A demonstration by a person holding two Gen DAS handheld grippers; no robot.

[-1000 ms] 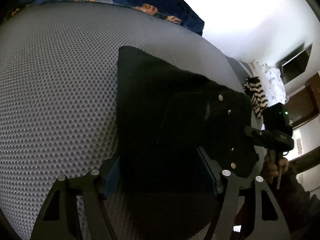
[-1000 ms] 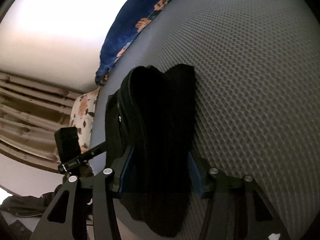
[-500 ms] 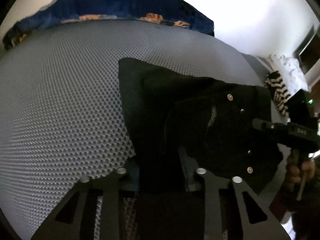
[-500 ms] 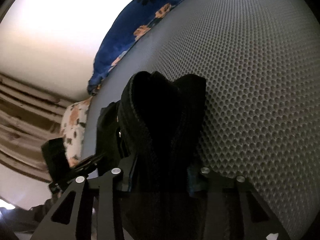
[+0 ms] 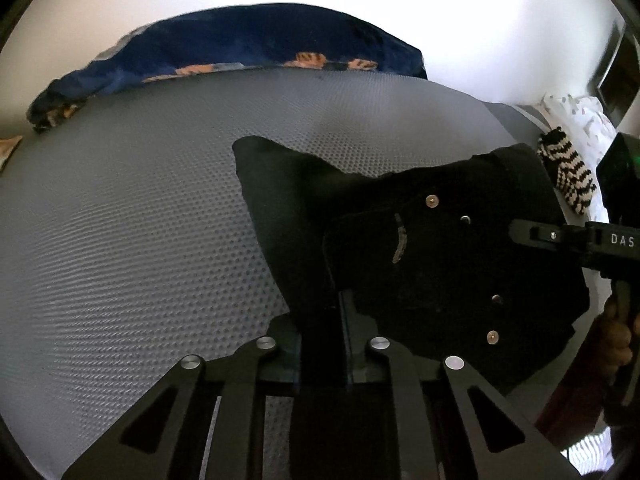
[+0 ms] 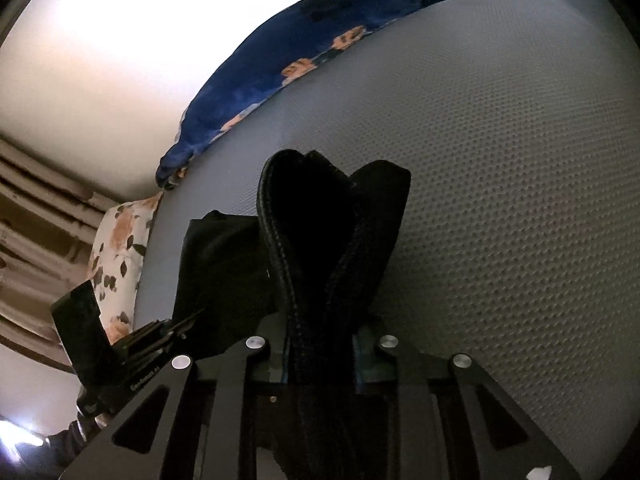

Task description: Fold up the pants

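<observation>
The black pants (image 5: 420, 248) lie bunched on the grey mesh mattress (image 5: 120, 220), rivets and pocket stitching showing. My left gripper (image 5: 324, 320) is shut on a fold of the pants at their near edge. My right gripper (image 6: 320, 344) is shut on the thick stitched waistband of the pants (image 6: 320, 220), which rises in a loop above its jaws. The right gripper also shows at the right edge of the left wrist view (image 5: 560, 236). The left gripper shows at the lower left of the right wrist view (image 6: 152, 340).
A dark blue floral blanket (image 5: 240, 48) lies along the far edge of the mattress. A black-and-white striped cloth (image 5: 568, 176) and white bedding sit at the far right. A floral pillow (image 6: 120, 248) lies off the mattress's left side.
Both grippers have closed from wide open onto the pants. Both have lifted and tilted, so the far wall and blanket show more.
</observation>
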